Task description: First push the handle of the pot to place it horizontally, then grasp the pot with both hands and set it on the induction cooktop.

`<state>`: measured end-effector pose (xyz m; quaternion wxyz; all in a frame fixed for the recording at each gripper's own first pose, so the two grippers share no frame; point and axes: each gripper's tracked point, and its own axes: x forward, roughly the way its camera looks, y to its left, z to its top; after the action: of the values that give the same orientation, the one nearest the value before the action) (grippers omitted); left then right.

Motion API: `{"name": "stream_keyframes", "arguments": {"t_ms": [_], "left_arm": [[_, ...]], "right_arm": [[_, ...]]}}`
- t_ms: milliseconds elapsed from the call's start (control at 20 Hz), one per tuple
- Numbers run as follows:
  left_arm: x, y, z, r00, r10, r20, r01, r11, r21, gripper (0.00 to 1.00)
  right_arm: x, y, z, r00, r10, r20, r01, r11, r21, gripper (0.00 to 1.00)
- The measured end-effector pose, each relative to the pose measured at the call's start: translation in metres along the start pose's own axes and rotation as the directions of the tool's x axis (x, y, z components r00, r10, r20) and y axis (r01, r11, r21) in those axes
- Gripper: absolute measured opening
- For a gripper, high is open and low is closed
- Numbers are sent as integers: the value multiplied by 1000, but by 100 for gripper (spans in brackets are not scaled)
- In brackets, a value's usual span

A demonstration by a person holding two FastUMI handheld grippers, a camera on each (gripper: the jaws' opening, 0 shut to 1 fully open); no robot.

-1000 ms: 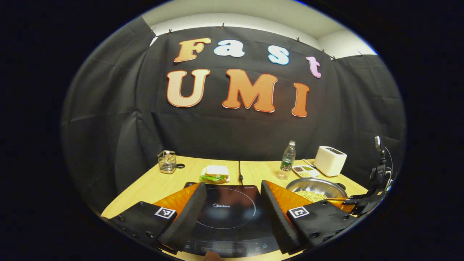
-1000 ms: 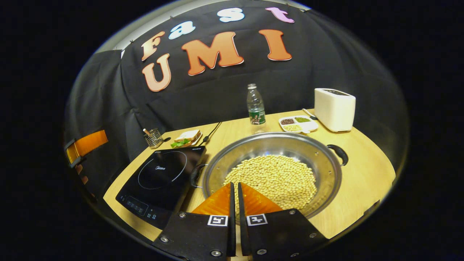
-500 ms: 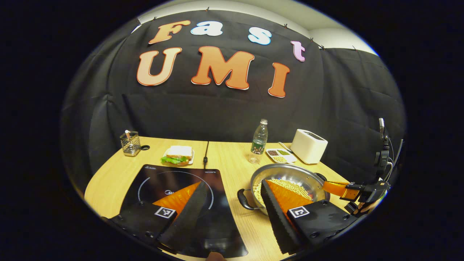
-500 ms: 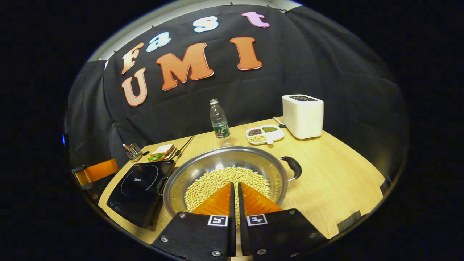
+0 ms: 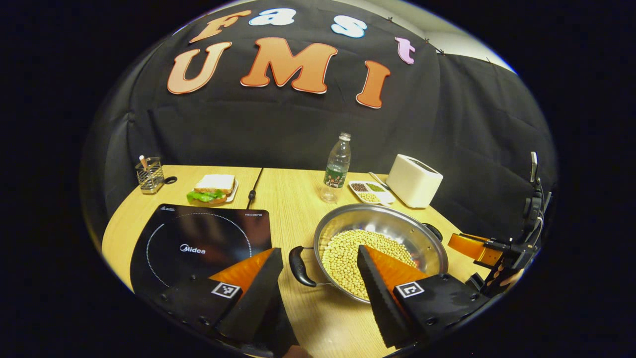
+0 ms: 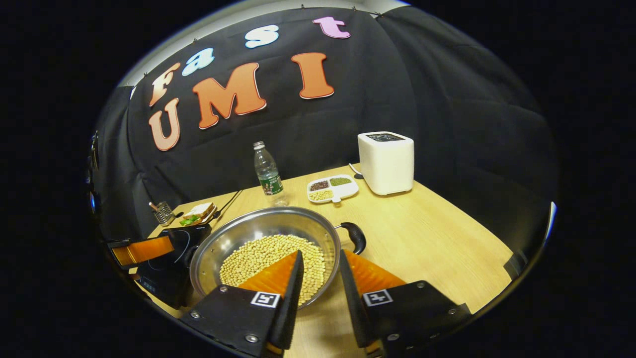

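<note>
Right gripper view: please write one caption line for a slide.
Open right gripper hovers over the bean-filled pot, beside the cooktop.

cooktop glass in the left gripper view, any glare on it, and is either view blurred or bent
Left gripper view: the cooktop shows soft reddish reflections, no harsh glare; sharp focus; the table edge bows from the fisheye. Right gripper view: also sharp, the pot gleams along its rim, and the table edge curves.

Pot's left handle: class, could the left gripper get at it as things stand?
Probably yes. The left gripper is open, the handle lies between its fingers' line, and only bare table surrounds it.
</note>
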<state>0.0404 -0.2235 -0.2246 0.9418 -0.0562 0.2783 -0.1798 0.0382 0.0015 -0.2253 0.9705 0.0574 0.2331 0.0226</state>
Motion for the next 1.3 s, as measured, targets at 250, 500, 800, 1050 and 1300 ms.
{"name": "stream_keyframes", "arguments": {"t_ms": [250,500,800,1050,1300], "left_arm": [[23,0,-19,997,18,-73,-18,1000,-4,98],[38,6,-29,992,39,-123,-38,999,3,99],[59,7,-51,979,16,-206,-20,1000,-18,98],[68,16,-56,971,40,-235,-38,999,17,80],[76,21,-48,976,69,-205,-77,997,-31,63]], "right_arm": [[19,-19,-3,999,-39,-18,39,999,-8,88],[43,-31,-6,996,-75,-36,76,997,1,95],[74,-33,-20,989,-101,-105,102,995,-3,95],[88,-25,-33,982,-79,-172,81,997,2,94],[91,-22,-34,979,-95,-183,98,995,8,62]]}}
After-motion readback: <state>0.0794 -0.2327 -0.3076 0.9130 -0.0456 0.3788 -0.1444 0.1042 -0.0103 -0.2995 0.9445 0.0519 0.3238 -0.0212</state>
